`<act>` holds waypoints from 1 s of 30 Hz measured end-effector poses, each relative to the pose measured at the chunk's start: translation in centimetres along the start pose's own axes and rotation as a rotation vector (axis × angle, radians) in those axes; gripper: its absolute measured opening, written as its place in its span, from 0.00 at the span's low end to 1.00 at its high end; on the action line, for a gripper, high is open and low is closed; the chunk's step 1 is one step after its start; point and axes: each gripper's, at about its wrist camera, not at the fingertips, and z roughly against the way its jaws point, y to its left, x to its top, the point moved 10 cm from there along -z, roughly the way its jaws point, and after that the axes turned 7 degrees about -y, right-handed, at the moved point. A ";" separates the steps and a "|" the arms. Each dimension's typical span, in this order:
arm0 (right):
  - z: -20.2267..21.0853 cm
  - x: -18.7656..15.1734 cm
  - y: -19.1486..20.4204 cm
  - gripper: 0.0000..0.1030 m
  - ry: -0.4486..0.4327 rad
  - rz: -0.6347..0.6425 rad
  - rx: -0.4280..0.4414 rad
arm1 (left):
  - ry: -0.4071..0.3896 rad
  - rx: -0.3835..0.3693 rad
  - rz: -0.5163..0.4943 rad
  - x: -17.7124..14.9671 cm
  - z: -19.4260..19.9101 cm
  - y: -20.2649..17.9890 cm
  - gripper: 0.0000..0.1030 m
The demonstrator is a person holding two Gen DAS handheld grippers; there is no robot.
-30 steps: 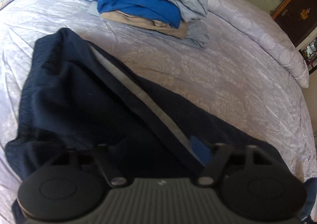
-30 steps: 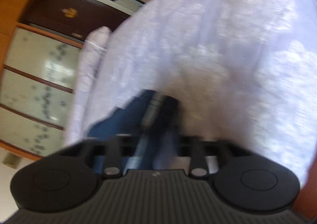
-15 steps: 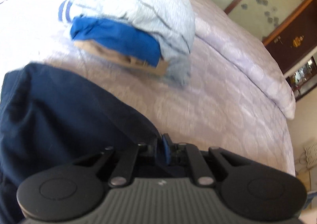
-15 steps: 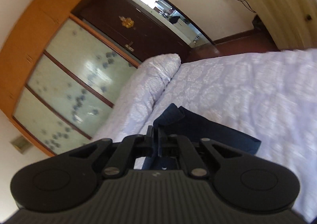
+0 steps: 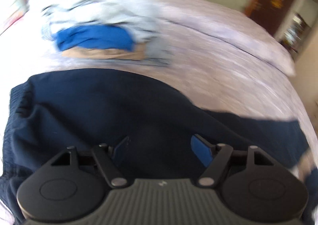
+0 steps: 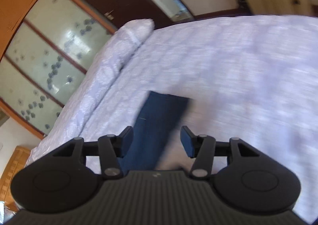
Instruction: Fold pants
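Motion blur smears the stacked clothes (image 5: 95, 32) and much of the bedspread (image 5: 228, 78) — the navy pants (image 5: 111, 113) run off the lower left edge, their far end (image 6: 165, 109) smudged in the right wrist view.

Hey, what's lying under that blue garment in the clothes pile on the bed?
A tan garment shows directly beneath the blue garment, on the bedspread. A grey garment drapes over the top. The picture is blurred; anything deeper in the pile is covered.
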 end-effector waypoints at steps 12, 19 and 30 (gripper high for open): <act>5.3 -6.8 -4.7 0.07 0.126 -0.215 -0.006 | 0.123 0.073 -0.480 -8.8 -4.0 -10.4 0.40; 13.7 2.6 -2.1 0.05 -0.262 -0.081 0.001 | 0.071 0.095 -0.580 -9.2 -1.2 -10.7 0.20; 19.2 4.9 -8.0 0.52 -0.474 0.032 -0.466 | 0.017 0.028 -0.632 -10.6 2.9 -9.8 0.19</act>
